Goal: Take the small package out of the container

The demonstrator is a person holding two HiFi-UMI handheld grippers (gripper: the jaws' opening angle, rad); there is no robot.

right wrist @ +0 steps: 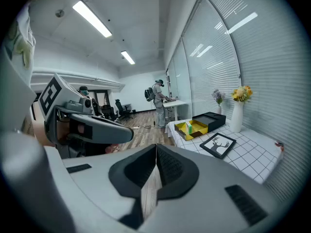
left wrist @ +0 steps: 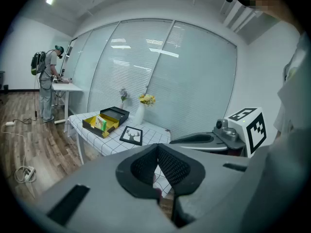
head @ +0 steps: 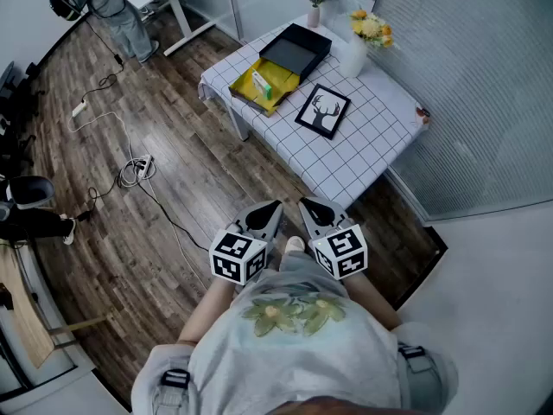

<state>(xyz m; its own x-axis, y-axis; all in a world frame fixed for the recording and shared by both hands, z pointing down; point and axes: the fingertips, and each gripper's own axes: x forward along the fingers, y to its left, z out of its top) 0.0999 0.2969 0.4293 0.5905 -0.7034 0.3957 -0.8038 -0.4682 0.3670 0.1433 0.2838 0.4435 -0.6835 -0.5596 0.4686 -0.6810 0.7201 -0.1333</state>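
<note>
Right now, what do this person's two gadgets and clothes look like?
The left gripper and right gripper are grey with black tapered jaws; each bears a white cube with black square markers. The person wears a pale T-shirt with a yellow-green flower print.

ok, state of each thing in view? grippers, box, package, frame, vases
left gripper: shut, empty
right gripper: shut, empty
yellow container: open, on the table
black lid: off, beside the container
small package: inside the container
picture frame: lying flat
white vase: upright
small vase: upright
</note>
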